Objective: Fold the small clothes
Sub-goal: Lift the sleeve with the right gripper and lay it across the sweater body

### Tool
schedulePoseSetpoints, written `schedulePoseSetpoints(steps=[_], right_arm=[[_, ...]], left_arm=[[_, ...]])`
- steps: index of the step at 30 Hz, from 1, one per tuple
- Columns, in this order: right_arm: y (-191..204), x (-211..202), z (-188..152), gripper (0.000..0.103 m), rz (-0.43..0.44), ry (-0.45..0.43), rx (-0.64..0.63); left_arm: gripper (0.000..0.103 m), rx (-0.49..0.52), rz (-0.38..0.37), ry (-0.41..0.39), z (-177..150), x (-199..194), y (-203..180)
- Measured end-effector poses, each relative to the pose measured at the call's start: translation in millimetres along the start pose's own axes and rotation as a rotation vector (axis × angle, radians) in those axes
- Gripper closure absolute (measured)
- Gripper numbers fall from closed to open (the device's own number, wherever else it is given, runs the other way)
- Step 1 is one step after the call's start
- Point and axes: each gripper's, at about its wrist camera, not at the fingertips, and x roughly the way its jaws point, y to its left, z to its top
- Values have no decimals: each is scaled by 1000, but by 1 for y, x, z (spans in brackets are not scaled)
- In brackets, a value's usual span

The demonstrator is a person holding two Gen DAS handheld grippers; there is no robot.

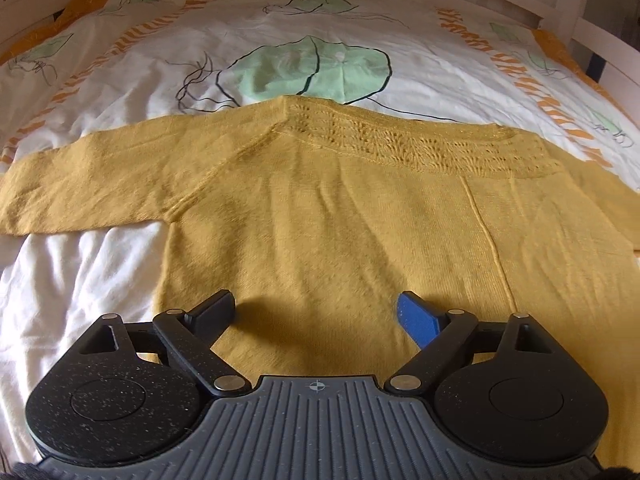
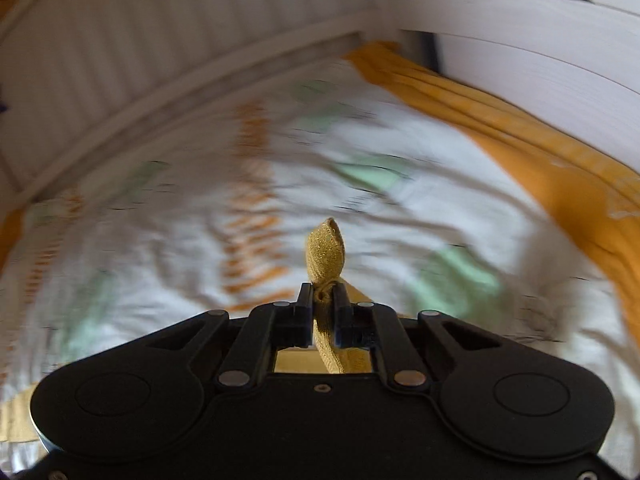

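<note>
Left hand-held gripper [image 1: 316,312] gaped over mustard-yellow knitted sweater [image 1: 320,208] on bed | right hand-held gripper [image 2: 324,300] pinched its cuff [image 2: 326,252] | no writing readable

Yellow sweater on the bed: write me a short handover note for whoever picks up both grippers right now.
Left gripper: open, hovering over the lower body of the sweater, holding nothing.
Right gripper: shut on a bunched bit of the yellow knit, lifted off the bedsheet; which part of the sweater it is cannot be told from that blurred view.
Sweater lies flat on the bedsheet, neckline away from the left camera, one sleeve spread out to the left of the picture.
Done: right-hand grasp. No fold is visible yet.
Left: fold the sleeves in, then the body.
</note>
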Motion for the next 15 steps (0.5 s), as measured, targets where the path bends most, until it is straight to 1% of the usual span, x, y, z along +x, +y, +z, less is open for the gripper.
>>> schedulePoseSetpoints(steps=[4,7,10,12,15], right_arm=[[79,-8,1,87,163,-4,-52],[135,-4,-7,87,277,9,-79],[186,6,-23,87,383,32,-103],[220,16,-37,87,428,52,-136],[261,40,-62,87,502,107,-128]], left_arm=[[15,-42,-14,-6,-5,-16,22],[15,-71,-19,-12,-7,-27,40],[15,-95,-16,-23,-9,-36,59],[15,-109,-7,-30,-9,-42,69],[15,-129,4,-35,-12,-48,86]])
